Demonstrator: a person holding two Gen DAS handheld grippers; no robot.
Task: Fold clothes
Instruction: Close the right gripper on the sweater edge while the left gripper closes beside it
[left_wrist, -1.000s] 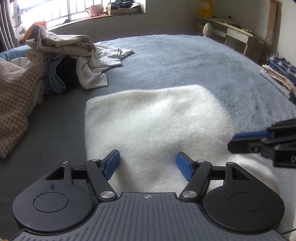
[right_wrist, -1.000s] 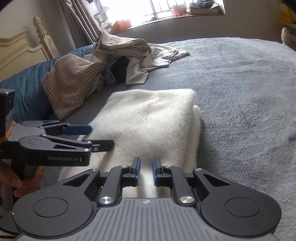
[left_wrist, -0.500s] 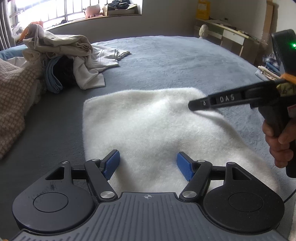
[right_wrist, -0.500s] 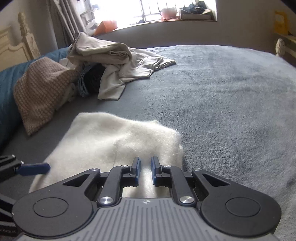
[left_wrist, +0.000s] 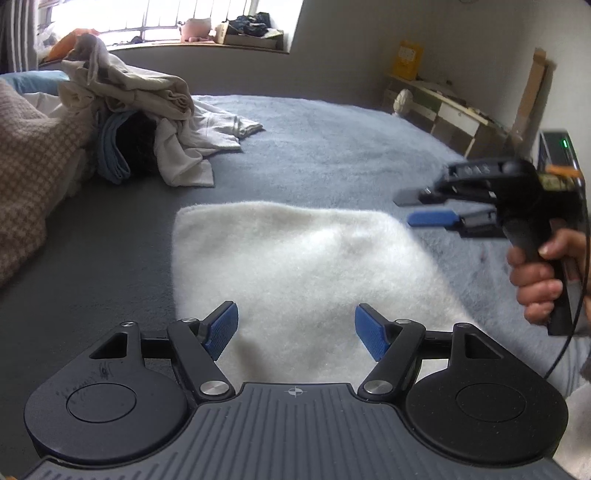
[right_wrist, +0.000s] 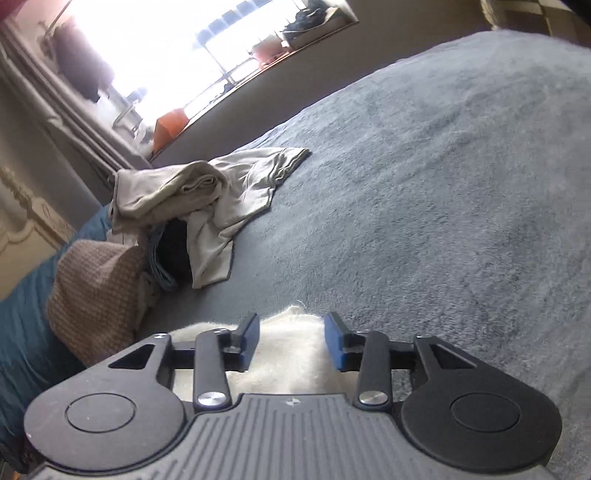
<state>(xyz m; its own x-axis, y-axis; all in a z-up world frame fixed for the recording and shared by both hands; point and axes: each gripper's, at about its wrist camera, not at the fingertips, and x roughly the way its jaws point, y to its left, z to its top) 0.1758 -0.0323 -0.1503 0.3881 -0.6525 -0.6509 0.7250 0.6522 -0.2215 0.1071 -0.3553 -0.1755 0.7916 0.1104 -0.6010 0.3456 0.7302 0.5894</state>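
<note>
A fluffy white folded garment (left_wrist: 306, 266) lies flat on the grey bed cover (left_wrist: 332, 155). My left gripper (left_wrist: 295, 330) is open and empty, hovering over the garment's near edge. My right gripper (left_wrist: 424, 210) shows in the left wrist view at the right, lifted above the garment's far right corner, held by a hand. In the right wrist view the right gripper (right_wrist: 291, 338) is open and empty, tilted, with a white corner of the garment (right_wrist: 291, 354) below its fingers.
A heap of unfolded clothes (left_wrist: 147, 122) lies at the back left, also in the right wrist view (right_wrist: 199, 206). A tan checked blanket (left_wrist: 29, 177) is at the left. A desk (left_wrist: 443, 110) stands past the bed on the right.
My right gripper has opened, lifted off the garment and swung away to the right, tilting. The garment lies flat. My left gripper has stayed open over the near edge.
</note>
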